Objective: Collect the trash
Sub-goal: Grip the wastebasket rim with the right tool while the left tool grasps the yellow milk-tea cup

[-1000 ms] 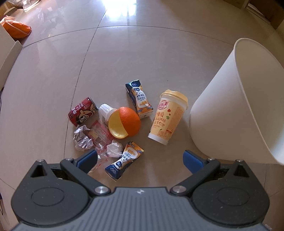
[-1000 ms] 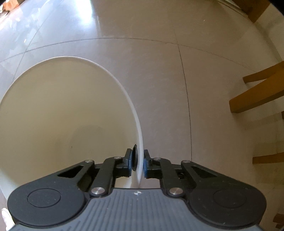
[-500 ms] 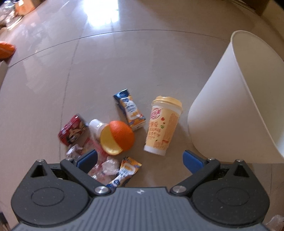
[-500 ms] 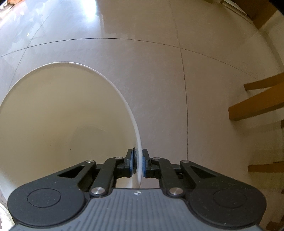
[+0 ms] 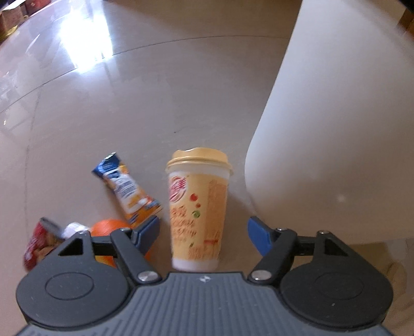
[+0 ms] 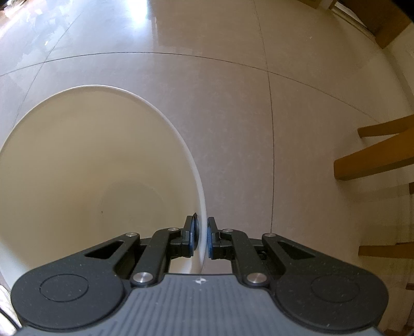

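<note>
A yellow lidded paper cup (image 5: 199,206) stands upright on the tiled floor, right between the blue pads of my open left gripper (image 5: 204,232); the pads are apart from its sides. Left of it lie a blue-orange snack wrapper (image 5: 128,188), an orange (image 5: 108,227) and a red can (image 5: 38,243), partly hidden by the gripper. The white trash bin (image 5: 336,124) stands at the right. In the right wrist view my right gripper (image 6: 201,241) is shut on the rim of the white bin (image 6: 85,175), whose inside holds nothing.
Glossy beige floor tiles stretch ahead with a bright reflection at the far left. Wooden chair legs (image 6: 377,160) stand at the right of the right wrist view. Cardboard boxes (image 5: 15,10) sit at the far left edge.
My left gripper dropped low and moved forward, so the cup now stands between its fingers; the other trash slid left and under the gripper. The right gripper kept its hold on the bin rim.
</note>
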Demonstrator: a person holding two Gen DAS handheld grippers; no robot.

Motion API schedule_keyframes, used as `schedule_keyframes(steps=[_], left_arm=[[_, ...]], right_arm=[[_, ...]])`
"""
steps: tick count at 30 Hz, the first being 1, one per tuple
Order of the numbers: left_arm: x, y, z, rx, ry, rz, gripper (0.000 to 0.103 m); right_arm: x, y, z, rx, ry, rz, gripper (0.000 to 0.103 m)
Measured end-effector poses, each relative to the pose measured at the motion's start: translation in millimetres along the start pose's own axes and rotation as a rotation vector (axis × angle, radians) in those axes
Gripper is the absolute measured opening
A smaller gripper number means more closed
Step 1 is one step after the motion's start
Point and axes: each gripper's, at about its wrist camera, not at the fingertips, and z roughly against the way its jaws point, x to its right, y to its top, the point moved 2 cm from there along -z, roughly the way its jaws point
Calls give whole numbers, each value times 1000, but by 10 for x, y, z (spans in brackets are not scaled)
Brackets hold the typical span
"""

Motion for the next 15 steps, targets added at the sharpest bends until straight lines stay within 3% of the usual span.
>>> schedule_keyframes(steps=[2, 15], left_arm=[[15, 12, -130, 5, 32, -6, 74], [-9, 171, -717, -44, 72, 22, 71]], right_arm=[[-5, 1, 6, 2, -5, 8, 11], [93, 86, -8, -51, 8, -37, 11]])
